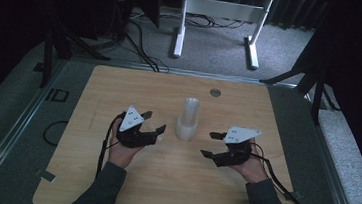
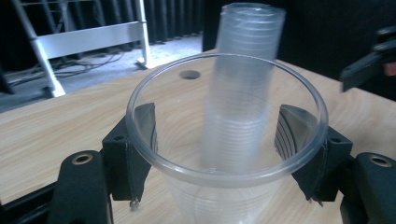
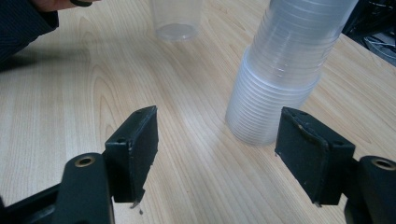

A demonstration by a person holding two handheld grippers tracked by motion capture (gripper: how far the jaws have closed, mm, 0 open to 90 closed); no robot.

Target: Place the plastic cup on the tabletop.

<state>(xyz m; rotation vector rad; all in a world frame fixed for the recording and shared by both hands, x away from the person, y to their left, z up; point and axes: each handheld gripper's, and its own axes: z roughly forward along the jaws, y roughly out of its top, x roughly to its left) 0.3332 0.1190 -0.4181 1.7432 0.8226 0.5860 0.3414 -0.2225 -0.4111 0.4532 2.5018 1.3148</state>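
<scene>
A single clear plastic cup (image 2: 224,179) stands upright between the jaws of my left gripper (image 2: 217,135), and both pads press on its sides just under the rim. Behind it rises a tall stack of clear cups (image 2: 247,70), which stands in the middle of the wooden table (image 1: 188,120). In the high view my left gripper (image 1: 156,122) is left of the stack and my right gripper (image 1: 207,144) is right of it. My right gripper (image 3: 217,140) is open with nothing between its pads. The stack (image 3: 285,70) is just ahead of its right jaw, and the single cup (image 3: 177,18) is farther off, its base low near the tabletop.
The wooden table (image 1: 171,181) has a round grommet hole (image 1: 215,92) at the back. A white desk frame (image 1: 217,15) stands on the carpet beyond. Black cables (image 1: 107,145) trail from both grippers. Dark stands flank the table.
</scene>
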